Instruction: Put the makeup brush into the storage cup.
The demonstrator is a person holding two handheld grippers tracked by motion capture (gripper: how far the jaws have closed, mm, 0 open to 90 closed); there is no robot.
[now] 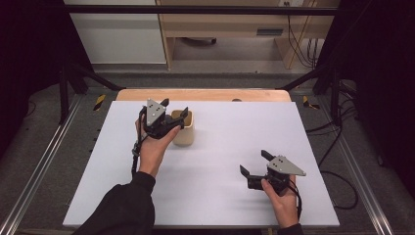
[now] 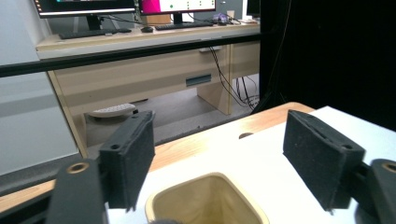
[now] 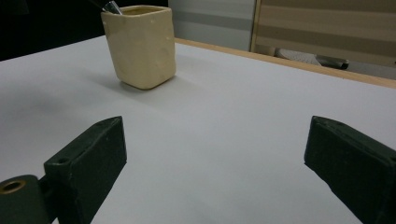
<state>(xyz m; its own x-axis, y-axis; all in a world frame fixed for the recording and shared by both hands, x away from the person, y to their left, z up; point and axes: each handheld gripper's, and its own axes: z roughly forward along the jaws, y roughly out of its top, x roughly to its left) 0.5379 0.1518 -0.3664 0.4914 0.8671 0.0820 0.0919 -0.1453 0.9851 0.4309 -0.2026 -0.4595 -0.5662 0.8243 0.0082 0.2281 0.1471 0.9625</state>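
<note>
Your left hand-held gripper (image 1: 176, 108) hangs over the cream cup (image 1: 184, 128) at the far left of the table (image 1: 220, 196), jaws spread, nothing between them. The left gripper view looks into the cup's mouth (image 2: 208, 200). The right gripper view adds a metal tip (image 3: 112, 7) poking above the rim. Your right hand-held gripper (image 1: 254, 163) rests near right, jaws spread, empty.

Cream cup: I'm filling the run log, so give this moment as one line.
cream cup: upright on table | left gripper: open above cup | right gripper: open, apart, nothing between jaws
</note>
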